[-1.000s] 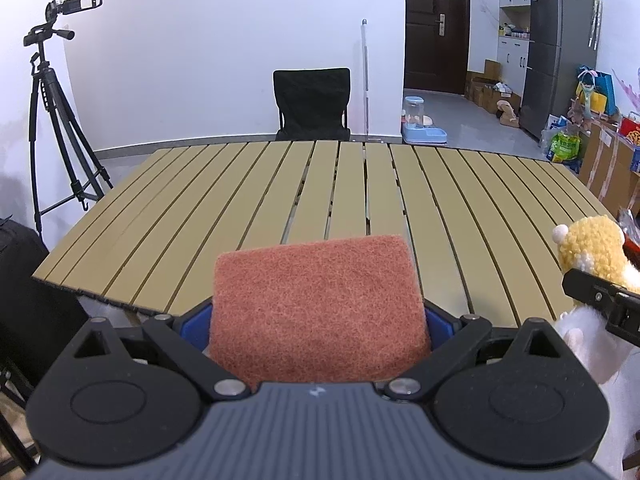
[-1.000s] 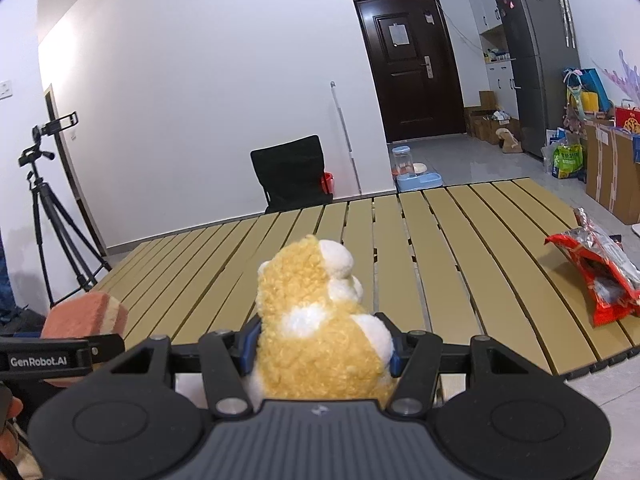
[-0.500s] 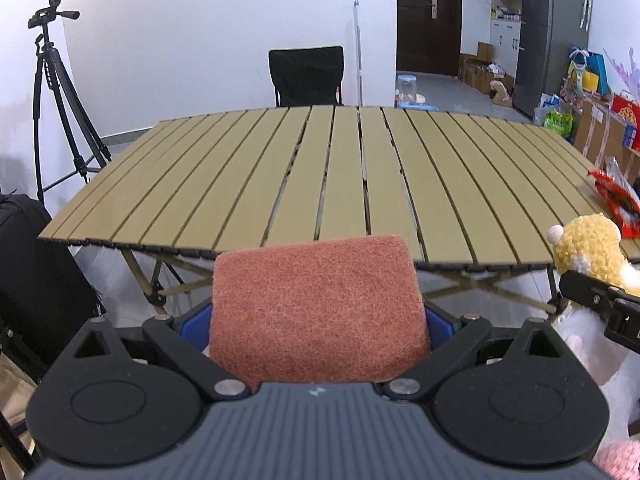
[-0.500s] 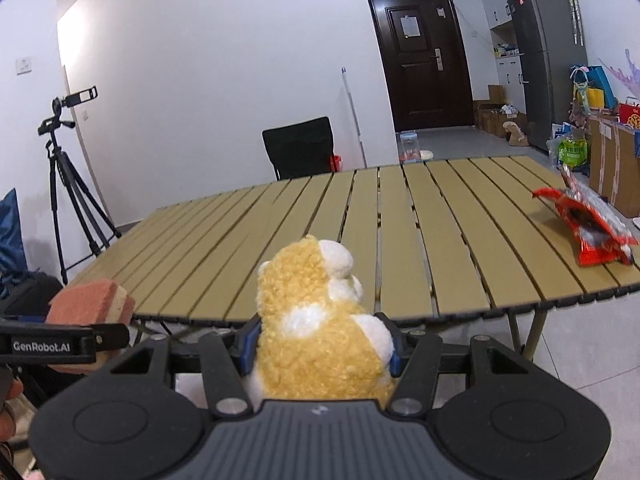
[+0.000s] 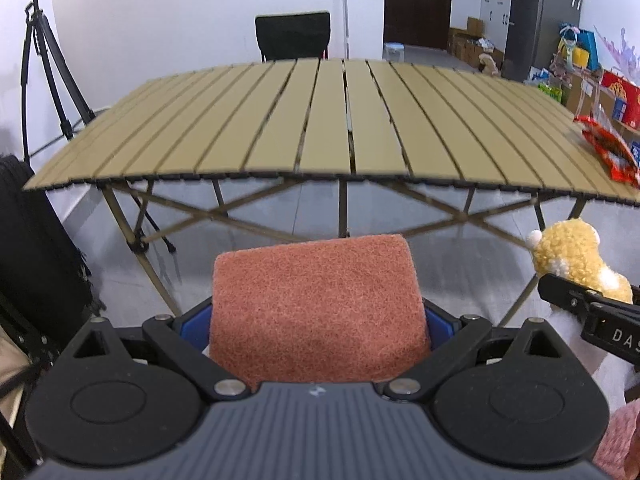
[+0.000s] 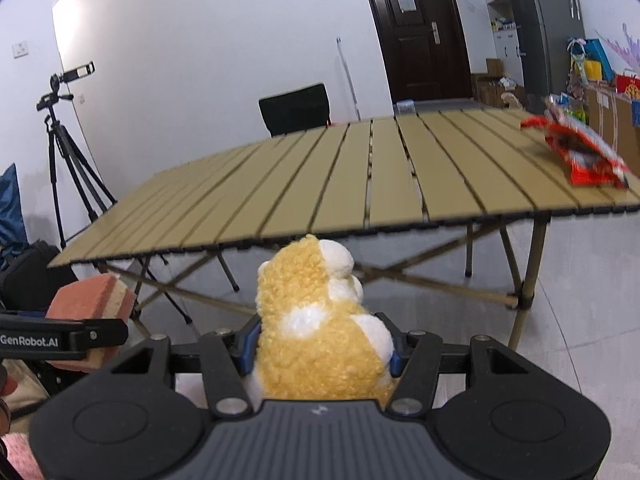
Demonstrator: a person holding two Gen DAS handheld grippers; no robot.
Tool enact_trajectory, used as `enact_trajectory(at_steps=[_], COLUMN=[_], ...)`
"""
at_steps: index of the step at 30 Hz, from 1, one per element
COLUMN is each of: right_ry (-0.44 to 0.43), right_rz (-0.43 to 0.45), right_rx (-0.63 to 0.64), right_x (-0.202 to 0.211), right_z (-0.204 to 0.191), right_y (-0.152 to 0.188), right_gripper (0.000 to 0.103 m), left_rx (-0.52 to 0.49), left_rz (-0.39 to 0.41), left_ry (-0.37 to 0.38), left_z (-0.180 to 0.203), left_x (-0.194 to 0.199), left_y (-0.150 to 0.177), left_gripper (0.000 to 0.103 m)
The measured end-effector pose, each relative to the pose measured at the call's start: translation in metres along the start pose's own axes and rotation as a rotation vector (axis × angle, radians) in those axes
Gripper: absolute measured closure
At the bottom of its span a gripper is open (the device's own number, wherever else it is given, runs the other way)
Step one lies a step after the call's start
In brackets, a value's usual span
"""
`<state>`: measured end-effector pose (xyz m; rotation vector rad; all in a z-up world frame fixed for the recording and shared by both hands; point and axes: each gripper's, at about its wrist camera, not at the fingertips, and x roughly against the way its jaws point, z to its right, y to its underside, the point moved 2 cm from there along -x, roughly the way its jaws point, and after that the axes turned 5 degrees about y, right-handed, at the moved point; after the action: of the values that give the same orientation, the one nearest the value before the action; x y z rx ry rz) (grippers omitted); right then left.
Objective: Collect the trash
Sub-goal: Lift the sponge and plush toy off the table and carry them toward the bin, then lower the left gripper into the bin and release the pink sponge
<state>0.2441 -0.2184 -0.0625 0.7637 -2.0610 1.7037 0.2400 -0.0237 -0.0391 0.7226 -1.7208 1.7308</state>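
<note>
The trash left in sight is the red snack wrapper (image 6: 580,156), lying crumpled and open-mouthed at about two o'clock in my right view, near the right end of the slatted table (image 6: 360,184) and close to its near edge. I judge it to be very light, thin and crinkly film — slippery, apt to skid across the slats or collapse if I push at it, so a pinch on a raised fold or on the sealed end looks safer than pressing down on the flat face. Neither of my tools is free for that: my right gripper (image 6: 320,348) is clamped around a soft yellow plush toy (image 6: 316,320), and my left gripper (image 5: 316,320) is closed on a rust-coloured scouring sponge (image 5: 316,308), springy and rough. Both hang below and in front of the table edge. Beyond the table, at twelve o'clock, stands a black chair (image 5: 294,36), with a camera tripod (image 6: 60,140) at ten o'clock.
</note>
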Motion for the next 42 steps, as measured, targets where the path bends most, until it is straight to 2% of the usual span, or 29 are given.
enact_trajectory(at_steps=[12,21,30,36,42], right_ry=[0.02,0.048,0.1,0.117,0.127], right_rz=[-0.128,-0.213,-0.247,-0.268,-0.264], right_rx=[-0.018,-0.021,-0.026,-0.037,-0.016], right_x=[-0.029,-0.06,-0.083,-0.097,-0.109], right_z=[0.013,0.024,0.035,0.037,0.032], right_y=[0.068,0.104,0.117,0.118,0.113], right_gripper=[0.048,0.048,0.048,0.048,0.048], left_rx=[0.008,0.026,0.077,0.073,0.054], left_rz=[-0.115,-0.181,-0.265,-0.259,-0.264], left_ry=[-0.014,-0.023,-0.004,0.023,0.016], left_z=[-0.001,-0.012,-0.032,-0.029,-0.021], left_x=[-0.041,-0.076,-0.12,-0.125,-0.134], left_y=[0.056,0.078,0.096,0.089,0.082], left_gripper=[0.003,0.003,0.004,0.003,0.003])
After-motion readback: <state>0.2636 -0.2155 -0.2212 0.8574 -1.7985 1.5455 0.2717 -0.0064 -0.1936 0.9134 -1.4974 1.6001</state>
